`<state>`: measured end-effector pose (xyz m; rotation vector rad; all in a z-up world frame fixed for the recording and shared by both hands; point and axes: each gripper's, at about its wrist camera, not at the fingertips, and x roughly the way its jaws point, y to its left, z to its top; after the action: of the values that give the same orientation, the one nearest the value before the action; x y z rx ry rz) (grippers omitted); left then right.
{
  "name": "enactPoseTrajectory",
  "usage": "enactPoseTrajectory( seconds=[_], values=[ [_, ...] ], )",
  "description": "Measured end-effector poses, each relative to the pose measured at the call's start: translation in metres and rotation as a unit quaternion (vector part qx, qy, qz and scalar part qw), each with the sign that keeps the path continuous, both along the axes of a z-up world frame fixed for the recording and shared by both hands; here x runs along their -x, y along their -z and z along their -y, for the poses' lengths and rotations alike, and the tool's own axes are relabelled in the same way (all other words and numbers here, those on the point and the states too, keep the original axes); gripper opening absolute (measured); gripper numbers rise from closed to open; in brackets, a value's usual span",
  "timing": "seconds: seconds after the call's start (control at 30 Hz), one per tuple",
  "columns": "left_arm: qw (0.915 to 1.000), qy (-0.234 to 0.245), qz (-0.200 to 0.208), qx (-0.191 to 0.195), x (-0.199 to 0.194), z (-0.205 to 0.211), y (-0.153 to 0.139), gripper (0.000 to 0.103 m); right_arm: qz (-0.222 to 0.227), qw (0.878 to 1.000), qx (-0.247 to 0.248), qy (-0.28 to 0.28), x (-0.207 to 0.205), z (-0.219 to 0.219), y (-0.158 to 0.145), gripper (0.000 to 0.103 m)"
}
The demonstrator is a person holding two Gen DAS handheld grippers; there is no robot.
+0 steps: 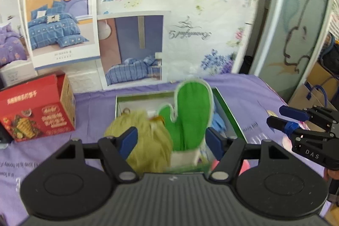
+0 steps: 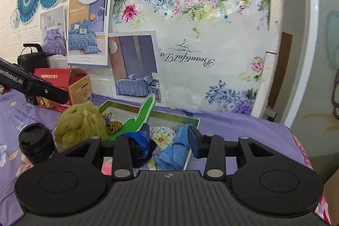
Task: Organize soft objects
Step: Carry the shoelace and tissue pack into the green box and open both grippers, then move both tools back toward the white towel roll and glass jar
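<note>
A green mitt (image 1: 190, 113) with a white cuff stands upright over the green-edged open box (image 1: 227, 111); it shows too in the right wrist view (image 2: 142, 118). A shaggy olive pom-pom (image 1: 146, 141) lies at the box's near left corner, also in the right wrist view (image 2: 82, 124). My left gripper (image 1: 171, 141) is open around the mitt and the pom-pom, and its pads do not press them. My right gripper (image 2: 169, 137) is open over the box (image 2: 169, 114), above a blue cloth (image 2: 173, 151) and a floral piece (image 2: 162, 137); it appears in the left wrist view (image 1: 279, 117).
A red carton (image 1: 38, 111) stands left of the box on the purple floral sheet (image 1: 250, 99). A black capped cup (image 2: 36, 143) sits at near left. The poster-covered wall (image 2: 190, 46) rises just behind the box. Paper bags (image 1: 313, 94) stand off the right edge.
</note>
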<state>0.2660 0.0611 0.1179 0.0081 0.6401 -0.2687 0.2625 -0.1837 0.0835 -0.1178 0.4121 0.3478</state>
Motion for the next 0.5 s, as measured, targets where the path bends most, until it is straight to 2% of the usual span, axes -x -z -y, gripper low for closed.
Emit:
enactPoseTrajectory(
  seconds=[0.1,0.23,0.37,0.5],
  values=[
    [1.0,0.007,-0.006,-0.001,0.035,-0.002,0.013,0.07,-0.019,1.0,-0.011,-0.003,0.036,-0.001,0.017,0.026],
    [0.9994,0.007,-0.033,0.002,0.07,-0.006,0.044,0.071,-0.074,0.997,-0.022,-0.022,0.07,-0.015,0.055,0.027],
    [0.9961,-0.003,-0.087,0.018,0.08,-0.011,0.078,0.071,-0.117,0.992,-0.021,-0.043,0.092,-0.039,0.087,0.029],
    [0.9898,-0.022,-0.135,0.039,0.073,-0.016,0.102,0.071,-0.137,0.989,-0.027,-0.05,0.095,-0.055,0.105,0.03]
  ],
)
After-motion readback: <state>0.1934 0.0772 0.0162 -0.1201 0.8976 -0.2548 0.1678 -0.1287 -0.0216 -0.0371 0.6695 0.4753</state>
